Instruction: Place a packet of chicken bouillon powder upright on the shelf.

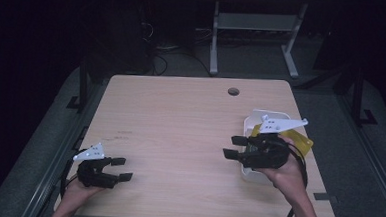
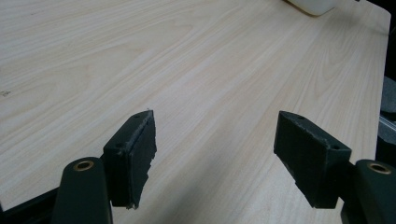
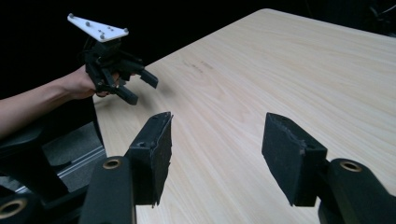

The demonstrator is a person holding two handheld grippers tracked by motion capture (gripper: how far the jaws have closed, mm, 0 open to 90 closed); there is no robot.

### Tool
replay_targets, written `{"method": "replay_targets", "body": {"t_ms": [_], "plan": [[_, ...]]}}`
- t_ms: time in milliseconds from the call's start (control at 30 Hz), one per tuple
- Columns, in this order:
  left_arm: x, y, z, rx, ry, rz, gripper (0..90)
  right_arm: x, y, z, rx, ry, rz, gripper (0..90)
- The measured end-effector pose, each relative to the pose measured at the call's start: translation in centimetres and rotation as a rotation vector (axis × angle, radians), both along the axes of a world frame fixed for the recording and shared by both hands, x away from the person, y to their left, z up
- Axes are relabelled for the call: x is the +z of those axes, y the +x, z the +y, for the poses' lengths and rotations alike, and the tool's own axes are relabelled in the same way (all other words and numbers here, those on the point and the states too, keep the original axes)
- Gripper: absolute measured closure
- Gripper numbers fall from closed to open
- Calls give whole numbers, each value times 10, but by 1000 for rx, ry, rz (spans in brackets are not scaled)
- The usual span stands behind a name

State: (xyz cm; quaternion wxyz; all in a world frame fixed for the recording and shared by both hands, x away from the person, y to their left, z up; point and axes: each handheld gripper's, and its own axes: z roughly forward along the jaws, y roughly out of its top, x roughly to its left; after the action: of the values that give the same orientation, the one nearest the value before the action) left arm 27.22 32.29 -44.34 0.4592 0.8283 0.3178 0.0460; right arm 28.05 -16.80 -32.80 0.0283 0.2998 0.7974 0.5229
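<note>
Holding the right gripper [image 1: 235, 147] over the left edge of a white tray [image 1: 254, 122] at the table's right side, we keep its jaws spread wide with nothing between them. A yellow thing [image 1: 299, 139] lies in the tray, partly hidden under our right hand [image 1: 285, 176]; we cannot tell what it is. Our left gripper [image 1: 122, 168] sits near the front left corner, well apart from the tray, jaws likewise wide and empty. The table [image 1: 180, 123] is pale wood grain with a round cable hole [image 1: 233, 91] near its far edge. Beyond it the room is dark, with grey floor and a white frame [image 1: 255, 26]. From the right gripper view we see the left gripper [image 3: 137, 88] across bare tabletop; the left gripper view catches a corner of the tray [image 2: 313, 5].
</note>
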Motion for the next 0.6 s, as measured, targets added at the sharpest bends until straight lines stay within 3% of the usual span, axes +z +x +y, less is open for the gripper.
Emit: {"method": "replay_targets", "body": {"t_ms": [600], "plan": [[1,0,0,-4,-3,-5,287,-21,3,42,73,0,33,408]]}}
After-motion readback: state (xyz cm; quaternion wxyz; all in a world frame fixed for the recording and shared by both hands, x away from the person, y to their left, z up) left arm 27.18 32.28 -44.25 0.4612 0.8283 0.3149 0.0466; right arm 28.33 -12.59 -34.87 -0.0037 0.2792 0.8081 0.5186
